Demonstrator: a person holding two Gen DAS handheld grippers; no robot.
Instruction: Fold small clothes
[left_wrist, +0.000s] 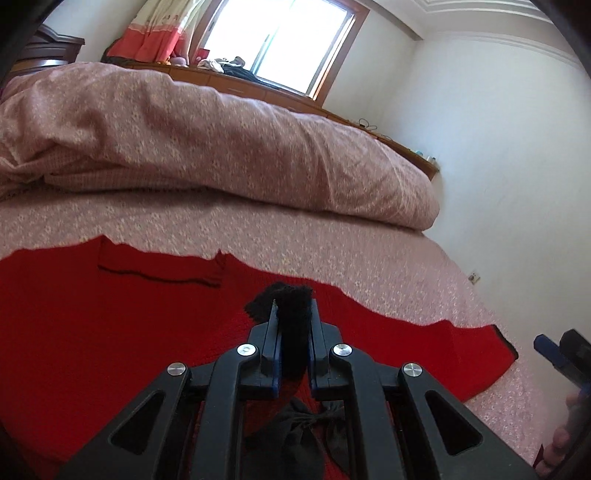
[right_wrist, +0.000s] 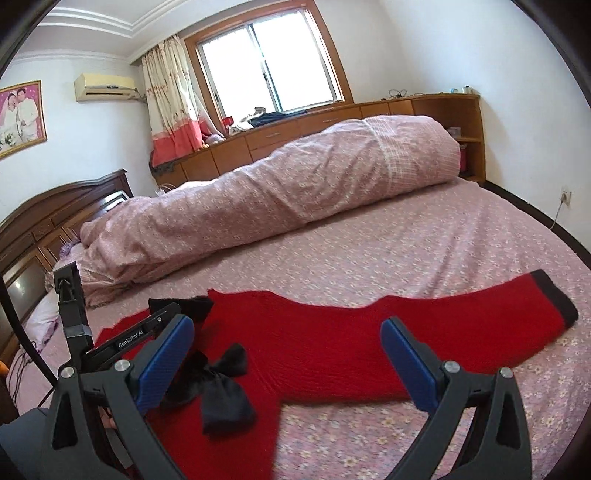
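Bed with pink floral sheet: red knitted sweater spread flat. Left gripper clamped on black cuff. Right gripper wide open, holding nothing.

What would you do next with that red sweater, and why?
Probably bring the open right gripper down onto the outstretched sleeve, since the left gripper is already shut on the black trim and the red sweater lies flat on the bed, sleeve unfolded.

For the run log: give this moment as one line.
left gripper: shut on black collar trim | right gripper: open, above red knitted sweater | sweater flat on pink floral bedsheet
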